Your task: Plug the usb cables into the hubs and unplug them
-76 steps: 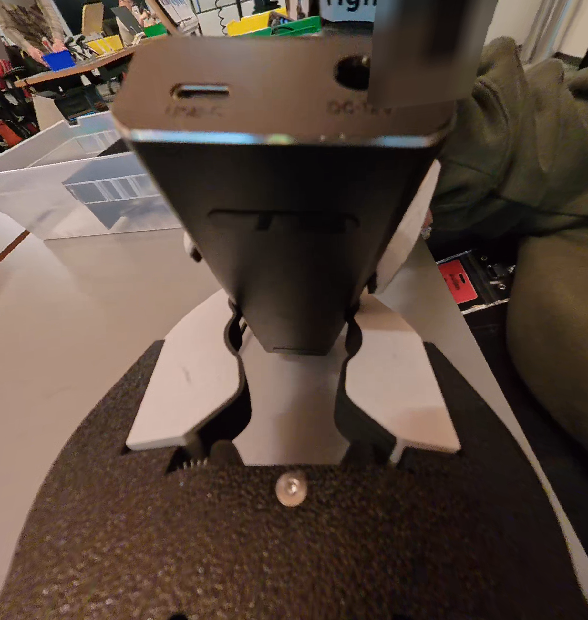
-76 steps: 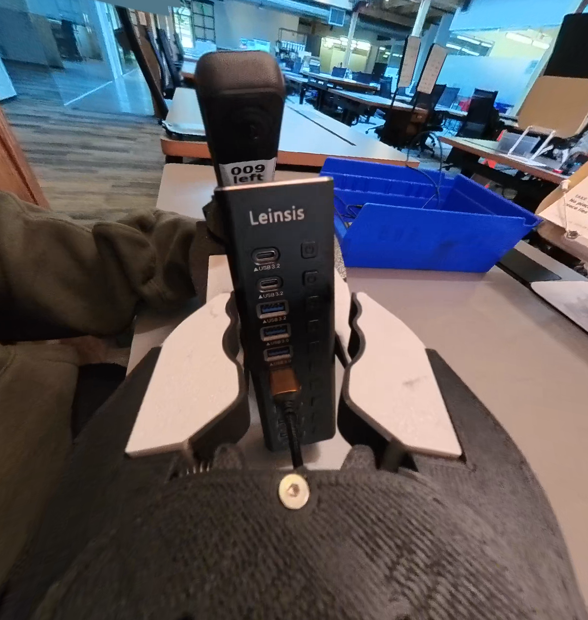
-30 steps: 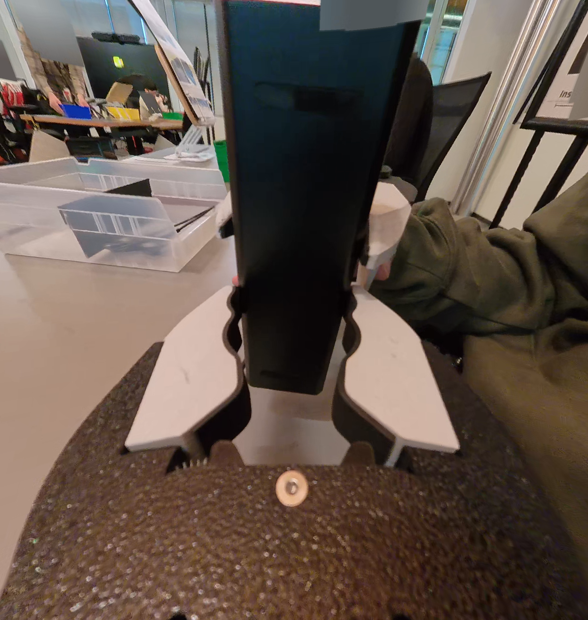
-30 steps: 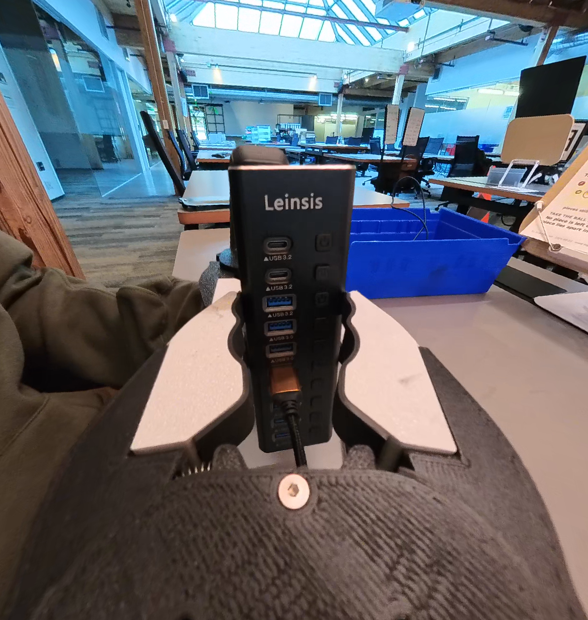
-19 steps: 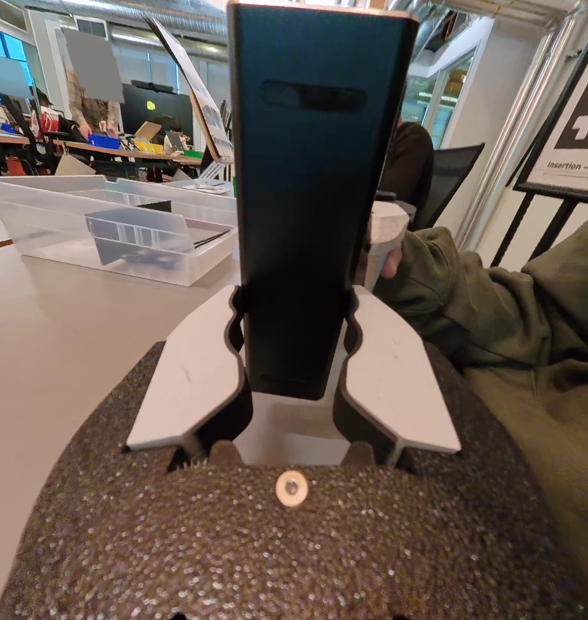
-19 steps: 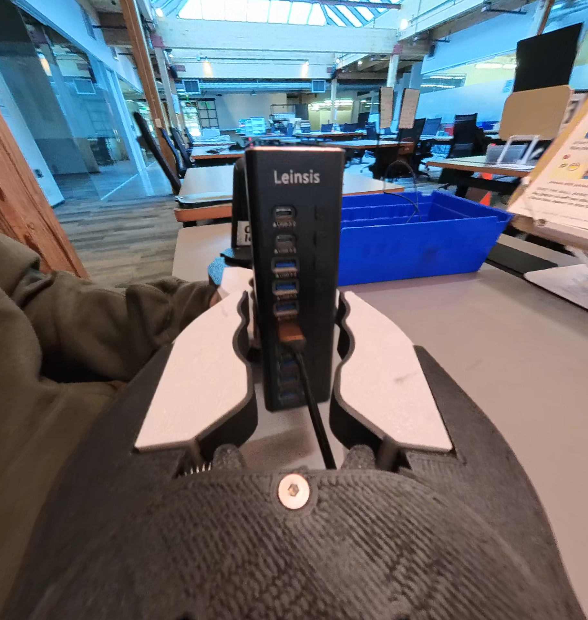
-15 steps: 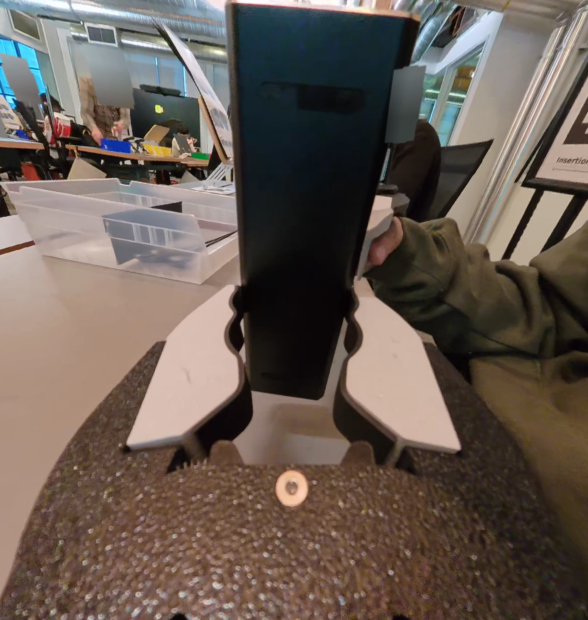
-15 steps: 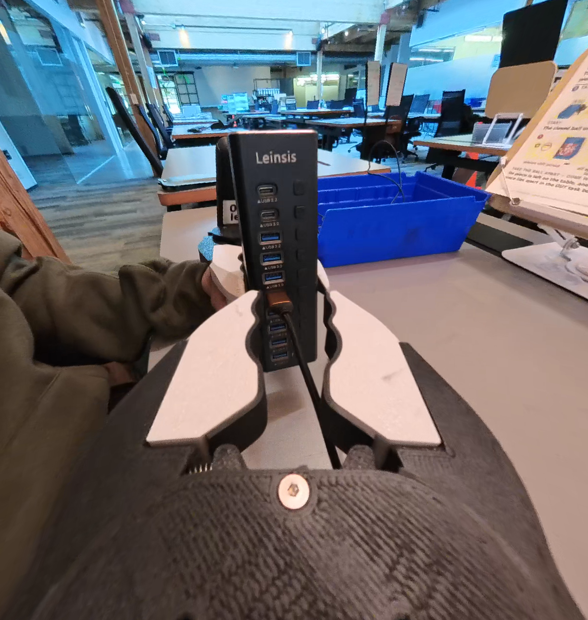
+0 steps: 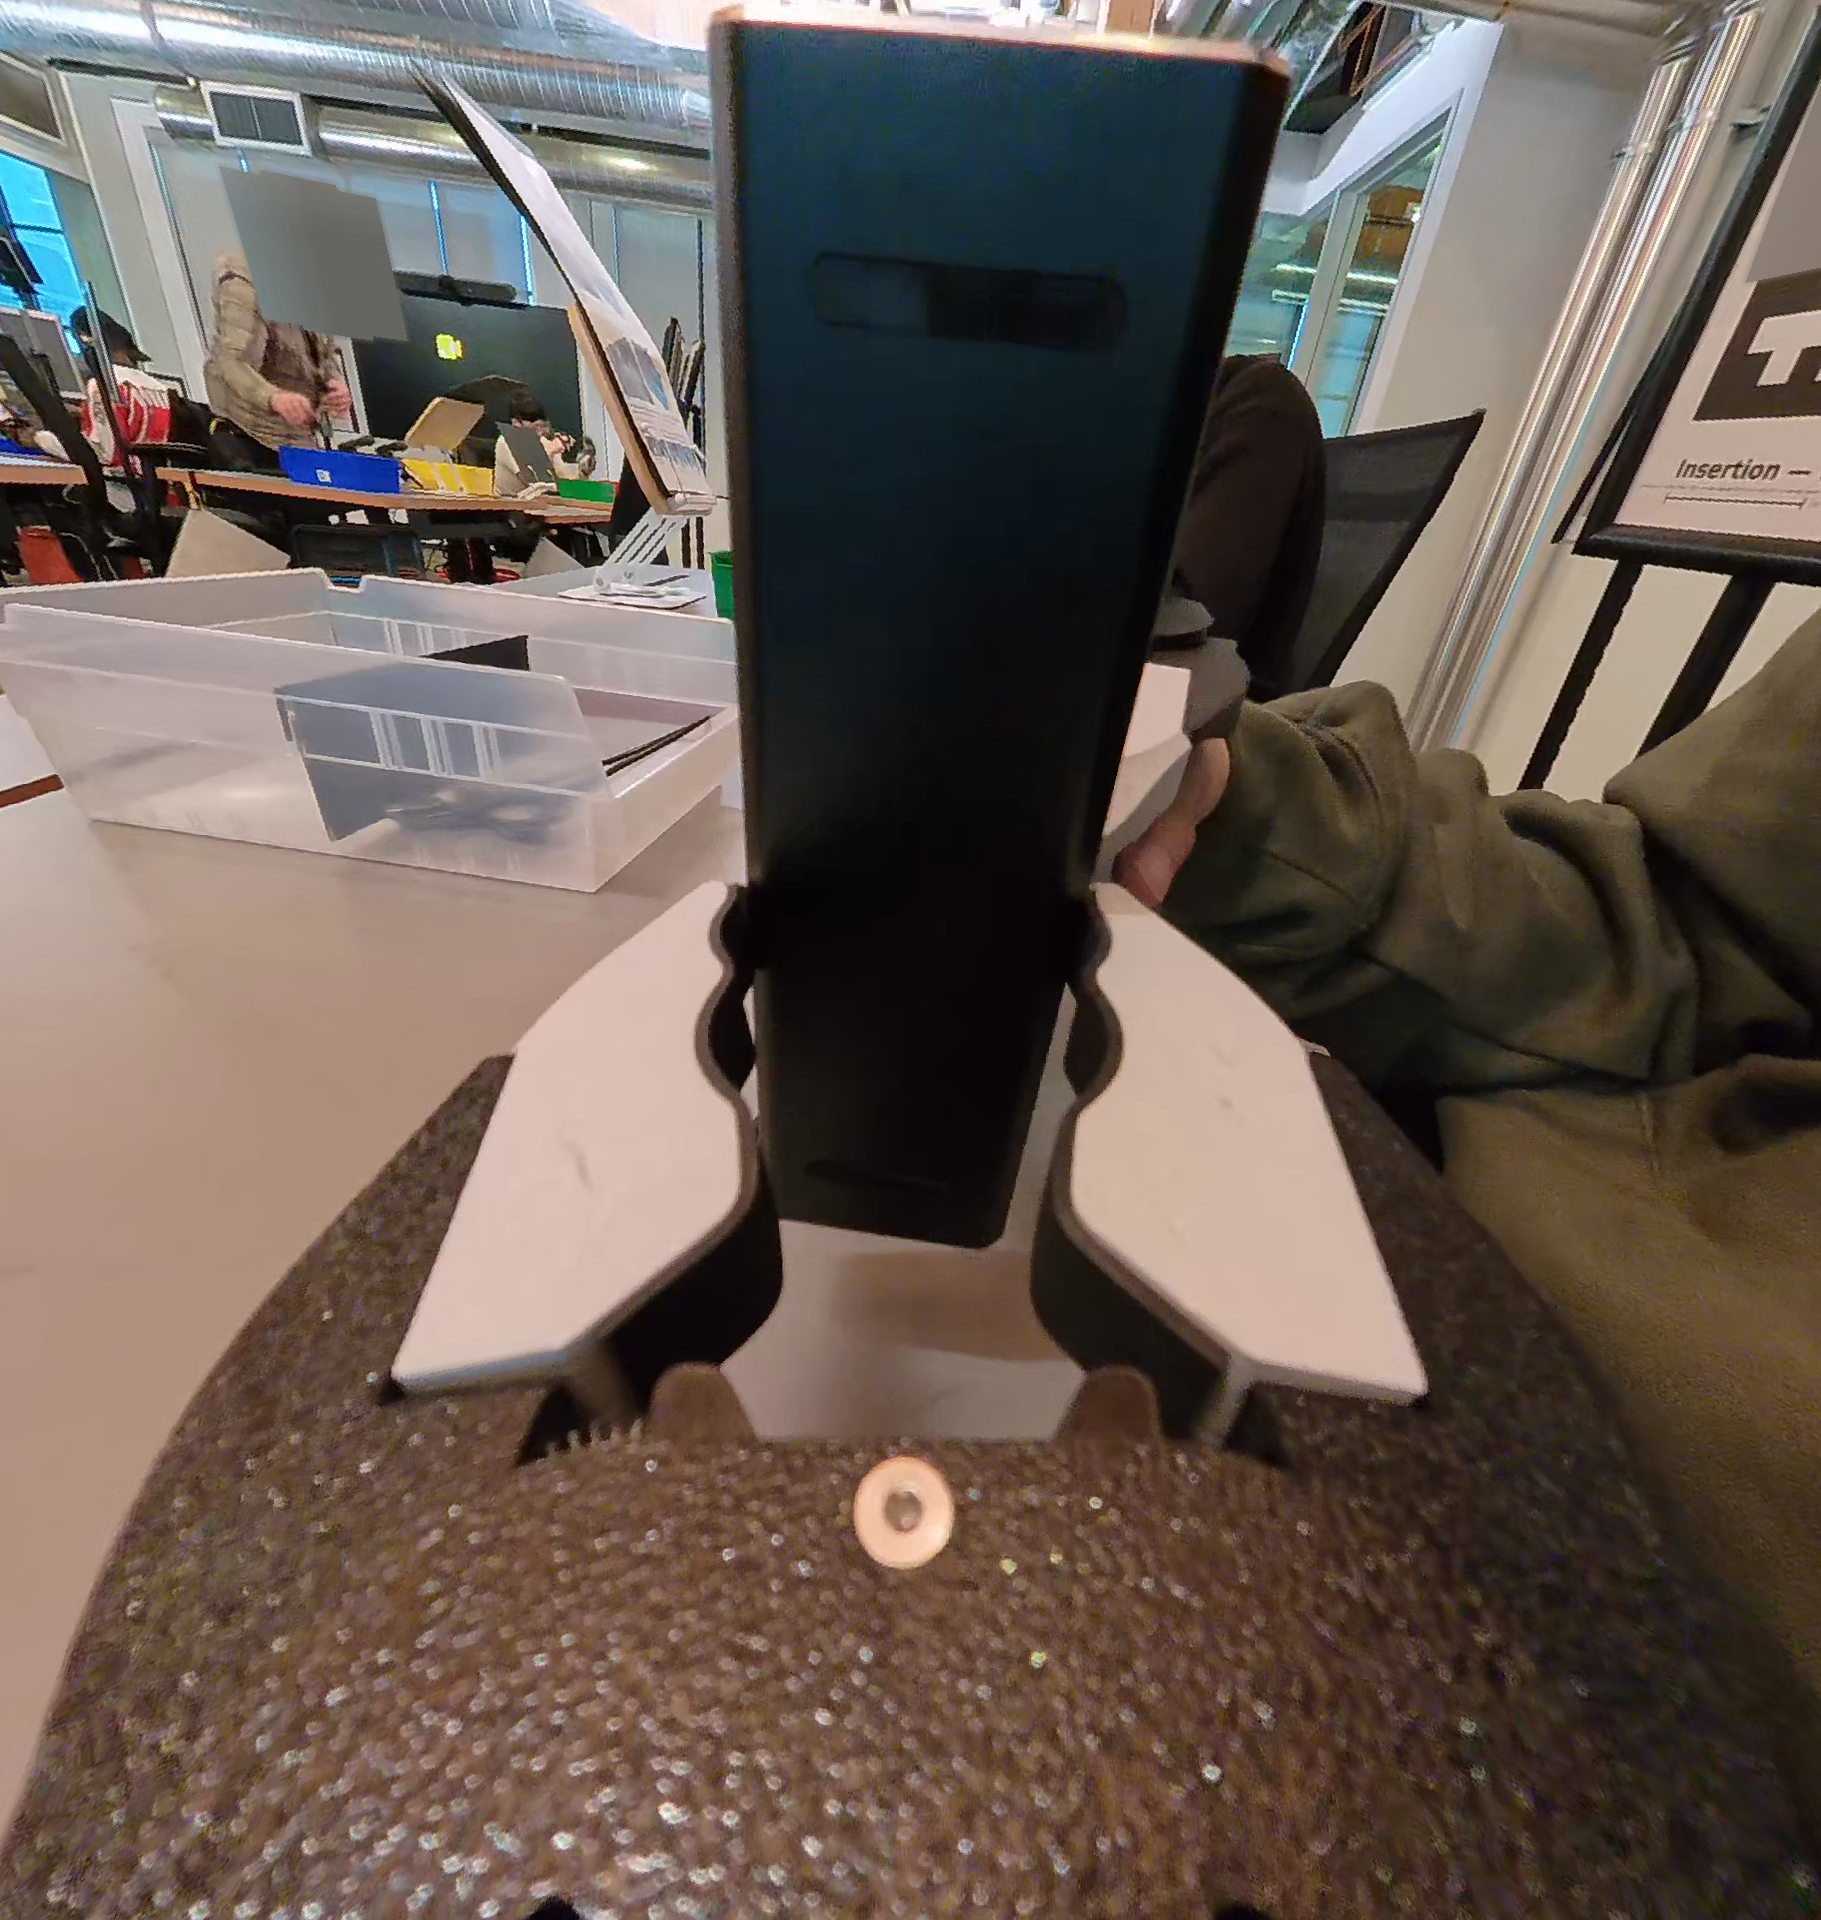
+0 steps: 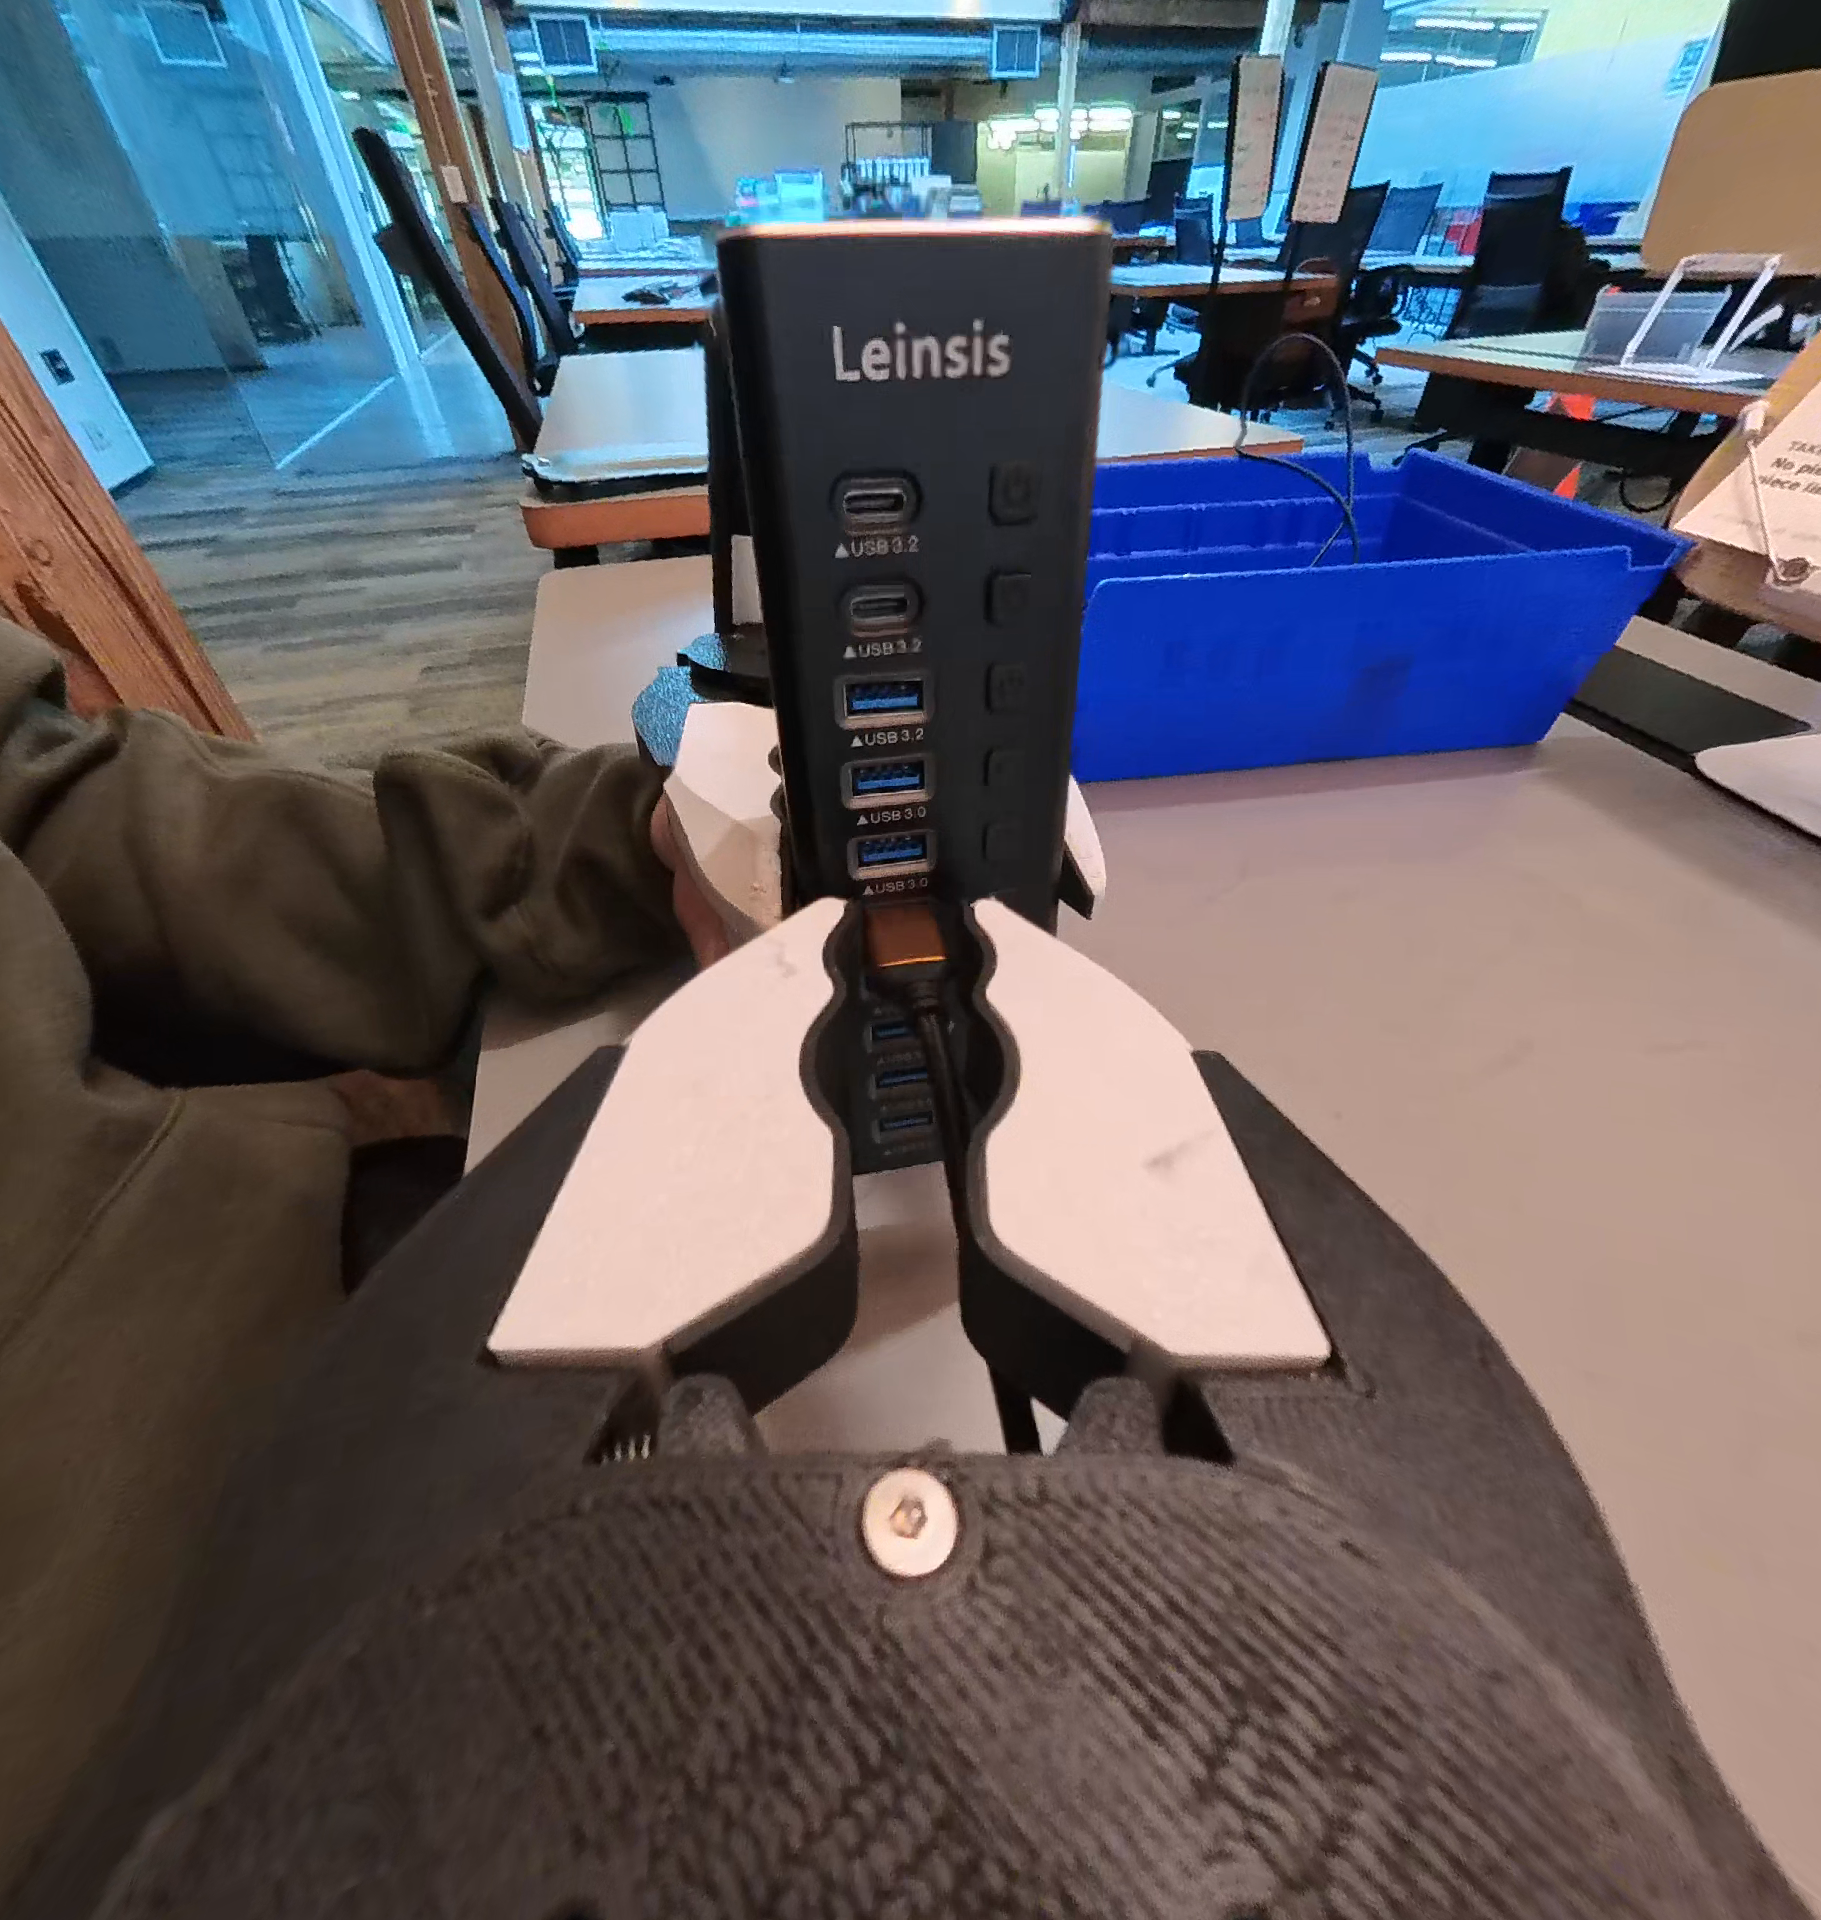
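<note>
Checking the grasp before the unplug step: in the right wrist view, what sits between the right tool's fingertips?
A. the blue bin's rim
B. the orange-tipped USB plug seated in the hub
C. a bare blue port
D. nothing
B: the right tool has its tips at either side of the orange-tipped USB plug, seated in the hub below three free blue ports.

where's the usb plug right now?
Right wrist view, centre: the orange plug sits in the hub, just below the third blue port, between the tips of the right gripper; its black cable runs down between the jaws.
</note>
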{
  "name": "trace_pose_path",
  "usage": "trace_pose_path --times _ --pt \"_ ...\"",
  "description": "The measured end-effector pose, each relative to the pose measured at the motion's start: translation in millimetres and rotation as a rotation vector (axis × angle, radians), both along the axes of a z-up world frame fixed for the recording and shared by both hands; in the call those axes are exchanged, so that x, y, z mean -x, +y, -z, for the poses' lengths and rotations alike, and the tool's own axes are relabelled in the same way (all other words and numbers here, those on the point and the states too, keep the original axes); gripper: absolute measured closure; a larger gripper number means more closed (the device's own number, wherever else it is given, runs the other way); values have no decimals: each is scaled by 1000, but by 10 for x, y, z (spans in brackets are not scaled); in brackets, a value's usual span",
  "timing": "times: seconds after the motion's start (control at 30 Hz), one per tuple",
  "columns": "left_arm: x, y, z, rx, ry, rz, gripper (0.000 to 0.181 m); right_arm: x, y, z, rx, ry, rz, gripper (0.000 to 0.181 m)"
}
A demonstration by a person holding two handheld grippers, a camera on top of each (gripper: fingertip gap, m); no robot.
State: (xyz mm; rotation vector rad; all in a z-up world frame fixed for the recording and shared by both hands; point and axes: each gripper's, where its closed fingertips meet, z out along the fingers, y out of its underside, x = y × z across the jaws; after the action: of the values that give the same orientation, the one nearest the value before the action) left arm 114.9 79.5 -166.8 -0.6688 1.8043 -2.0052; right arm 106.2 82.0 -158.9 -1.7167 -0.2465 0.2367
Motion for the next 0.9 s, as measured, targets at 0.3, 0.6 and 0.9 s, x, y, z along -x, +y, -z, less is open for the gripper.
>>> trace_pose_path --times 0.3,0.6,0.9 --pt "45 -4 -31 16 -24 25 123 60 -18 1 34 -48 -48 166" --pt "63 -40 -141 55 -69 30 123 73 -67 -104 182 -180 -108 166" --pt "82 481 -251 73 -82 -117 123 -1055 -803 -821 32 -213 209 166"
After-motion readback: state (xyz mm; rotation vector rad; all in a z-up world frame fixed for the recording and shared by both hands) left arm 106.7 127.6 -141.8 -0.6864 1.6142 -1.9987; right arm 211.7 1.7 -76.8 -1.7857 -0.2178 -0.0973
